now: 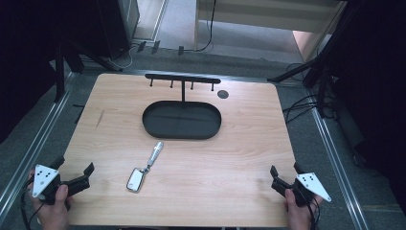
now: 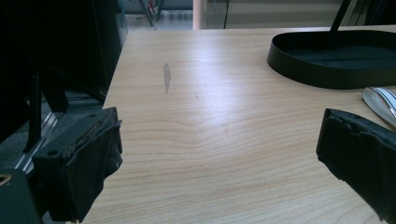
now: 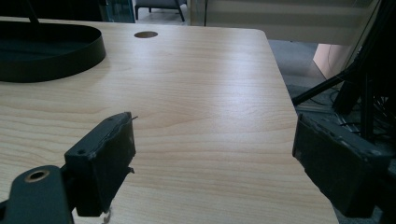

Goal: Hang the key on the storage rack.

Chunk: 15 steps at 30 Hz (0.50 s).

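A silver car key with a metal strap [image 1: 144, 168] lies flat on the wooden table [image 1: 239, 143], a little in front of a black oval tray [image 1: 182, 120]. Behind the tray rises a black rack with several hooks [image 1: 182, 78]. At the table's near left corner my left gripper [image 1: 74, 166] is held open with nothing between its jaws; the key's end [image 2: 380, 100] and the tray [image 2: 336, 58] appear in the left gripper view. Near the right front corner my right gripper [image 1: 285, 170] is open too, holding nothing, with the tray [image 3: 46, 51] far off at its upper left.
A round dark hole [image 1: 222, 94] sits in the table behind the tray, to the right; the hole [image 3: 145, 34] also appears in the right gripper view. A dark streak [image 2: 166, 77] marks the wood at left. Black stands and cables [image 1: 306, 72] flank the table on the floor.
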Each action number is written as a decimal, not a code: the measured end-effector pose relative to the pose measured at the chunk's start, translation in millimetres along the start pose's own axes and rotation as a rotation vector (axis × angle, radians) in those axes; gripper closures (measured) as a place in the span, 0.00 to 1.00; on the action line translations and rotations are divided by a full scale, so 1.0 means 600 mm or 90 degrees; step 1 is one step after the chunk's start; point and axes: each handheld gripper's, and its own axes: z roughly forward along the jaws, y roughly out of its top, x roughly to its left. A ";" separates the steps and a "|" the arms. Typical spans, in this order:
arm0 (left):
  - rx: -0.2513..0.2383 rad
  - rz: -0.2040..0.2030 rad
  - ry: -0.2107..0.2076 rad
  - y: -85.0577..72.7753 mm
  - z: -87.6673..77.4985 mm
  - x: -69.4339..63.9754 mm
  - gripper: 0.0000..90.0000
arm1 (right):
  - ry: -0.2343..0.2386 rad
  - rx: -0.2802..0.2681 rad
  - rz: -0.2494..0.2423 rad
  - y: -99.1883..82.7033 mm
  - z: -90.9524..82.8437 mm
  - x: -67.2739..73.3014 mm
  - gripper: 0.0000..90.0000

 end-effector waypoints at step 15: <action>0.063 0.053 0.023 0.027 0.010 -0.026 0.01 | -0.002 0.004 0.009 0.000 0.001 -0.002 0.14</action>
